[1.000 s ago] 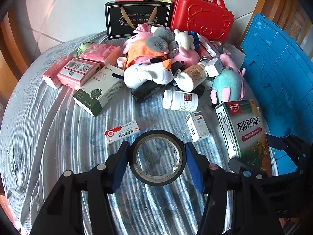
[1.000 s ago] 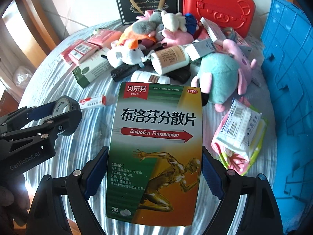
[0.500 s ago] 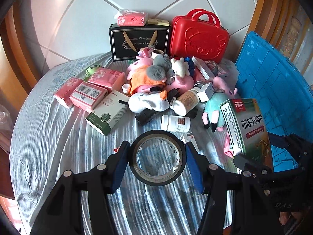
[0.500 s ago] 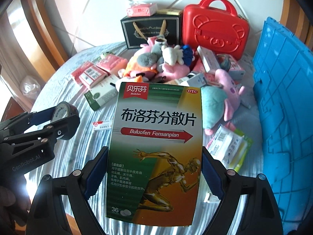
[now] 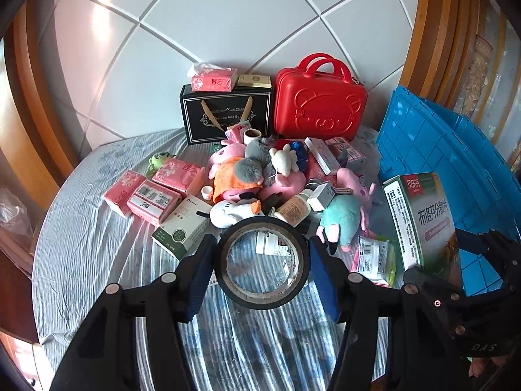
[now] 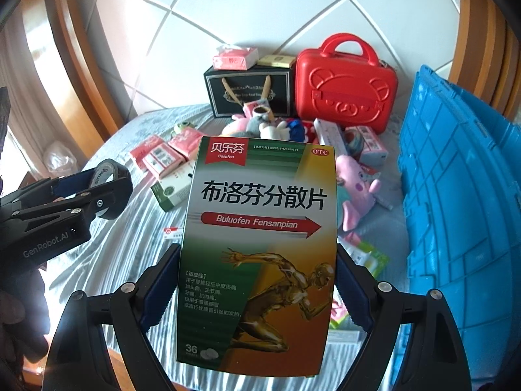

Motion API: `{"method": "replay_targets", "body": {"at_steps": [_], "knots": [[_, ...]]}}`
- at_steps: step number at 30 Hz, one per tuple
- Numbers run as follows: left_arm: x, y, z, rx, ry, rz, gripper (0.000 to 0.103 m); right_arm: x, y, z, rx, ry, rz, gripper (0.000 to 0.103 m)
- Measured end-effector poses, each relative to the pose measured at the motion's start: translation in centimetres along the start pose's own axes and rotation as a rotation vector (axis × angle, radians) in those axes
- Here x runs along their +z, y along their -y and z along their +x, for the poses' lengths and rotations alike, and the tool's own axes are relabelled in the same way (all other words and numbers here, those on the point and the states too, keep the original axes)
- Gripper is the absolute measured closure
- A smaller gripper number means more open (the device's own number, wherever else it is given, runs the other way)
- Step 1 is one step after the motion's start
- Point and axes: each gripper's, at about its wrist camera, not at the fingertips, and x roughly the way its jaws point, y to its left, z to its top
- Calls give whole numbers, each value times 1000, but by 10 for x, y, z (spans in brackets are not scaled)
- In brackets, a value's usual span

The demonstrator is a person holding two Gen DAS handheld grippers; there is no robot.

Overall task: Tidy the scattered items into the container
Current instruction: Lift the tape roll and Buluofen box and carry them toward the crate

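Two items are riding in your grippers: your left gripper (image 5: 262, 262) is pinching a black tape roll (image 5: 261, 263), your right gripper (image 6: 257, 290) is clamping a green medicine box (image 6: 259, 251) reading "Buluofen Fensanpian", "OTC", "36". Most clutter is still lying left of the blue crate (image 5: 433, 166): plush toys (image 5: 241, 179), pink tissue packs (image 5: 153, 200), bottles. Whether anything is sitting inside the crate, you probably cannot tell.

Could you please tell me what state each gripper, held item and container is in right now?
left gripper: shut on the tape roll
right gripper: shut on the medicine box
blue crate: tilted, open
red case: closed, upright
white bottle: lying down, capped
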Motion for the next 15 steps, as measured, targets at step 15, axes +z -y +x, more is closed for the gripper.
{"method": "replay_targets", "body": {"at_steps": [15], "knots": [[41,57,-47,37,59,36,47,14,32,-66,24,96,-11,15]]}}
